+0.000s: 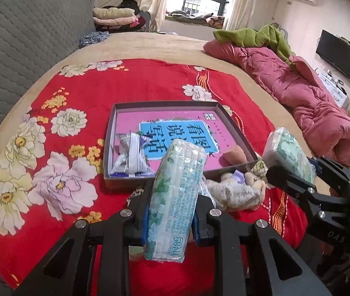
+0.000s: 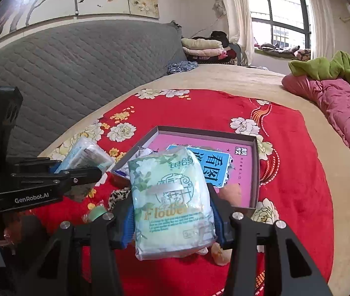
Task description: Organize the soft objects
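My left gripper [image 1: 175, 190] is shut on a green-and-white tissue pack [image 1: 172, 212], held edge-on above the red floral blanket [image 1: 76, 86]. To its right, my right gripper [image 1: 295, 167] is shut on a second tissue pack [image 1: 286, 150]. In the right wrist view that pack [image 2: 172, 204] faces the camera, flat between the right gripper [image 2: 170, 197] fingers, with the left gripper [image 2: 76, 166] and its pack [image 2: 86, 155] off to the left. Beyond both lies a shallow open box [image 1: 165, 103] holding a pink book, a snack wrapper [image 1: 131, 155] and a peach soft item [image 1: 234, 155].
A grey plush toy [image 1: 236, 192] lies just in front of the box. A leopard-print item [image 2: 118, 197] and small peach pieces [image 2: 220, 256] sit on the blanket under the grippers. A pink quilt [image 1: 305, 98] with a green garment [image 1: 253, 37] lines the right; a grey headboard [image 1: 27, 37] stands left.
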Action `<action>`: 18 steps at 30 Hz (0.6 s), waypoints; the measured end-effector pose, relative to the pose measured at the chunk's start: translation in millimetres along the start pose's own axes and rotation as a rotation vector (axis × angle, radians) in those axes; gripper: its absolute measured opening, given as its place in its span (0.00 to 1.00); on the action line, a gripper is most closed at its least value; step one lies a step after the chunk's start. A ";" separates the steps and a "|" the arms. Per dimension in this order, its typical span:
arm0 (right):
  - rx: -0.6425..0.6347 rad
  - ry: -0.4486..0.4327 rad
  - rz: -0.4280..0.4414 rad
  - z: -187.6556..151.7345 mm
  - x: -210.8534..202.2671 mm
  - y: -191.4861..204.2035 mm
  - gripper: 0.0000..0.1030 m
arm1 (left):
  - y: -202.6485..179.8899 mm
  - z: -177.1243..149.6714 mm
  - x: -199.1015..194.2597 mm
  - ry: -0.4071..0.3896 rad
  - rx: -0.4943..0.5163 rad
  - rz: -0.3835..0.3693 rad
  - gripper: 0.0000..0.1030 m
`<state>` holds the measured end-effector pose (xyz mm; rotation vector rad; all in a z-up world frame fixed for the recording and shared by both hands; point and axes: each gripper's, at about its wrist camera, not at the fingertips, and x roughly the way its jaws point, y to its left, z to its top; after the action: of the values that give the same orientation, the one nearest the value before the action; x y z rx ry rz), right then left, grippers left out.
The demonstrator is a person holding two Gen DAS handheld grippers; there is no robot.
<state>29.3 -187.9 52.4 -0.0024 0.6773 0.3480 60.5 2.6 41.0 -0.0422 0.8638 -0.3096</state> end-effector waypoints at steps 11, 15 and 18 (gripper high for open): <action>0.022 -0.034 -0.007 28.1 8.1 2.3 0.48 | -5.8 30.5 6.5 -0.020 -0.023 -0.005 0.25; 0.033 -0.050 -0.012 38.4 9.9 1.7 0.48 | -4.7 39.4 9.9 -0.030 -0.031 0.005 0.25; 0.046 -0.060 -0.014 45.0 11.7 0.1 0.48 | -4.6 44.3 11.6 -0.036 -0.035 -0.002 0.25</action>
<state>65.3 -179.0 80.4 0.0466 0.6256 0.3182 99.8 -9.0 61.9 -0.0810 0.8334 -0.2942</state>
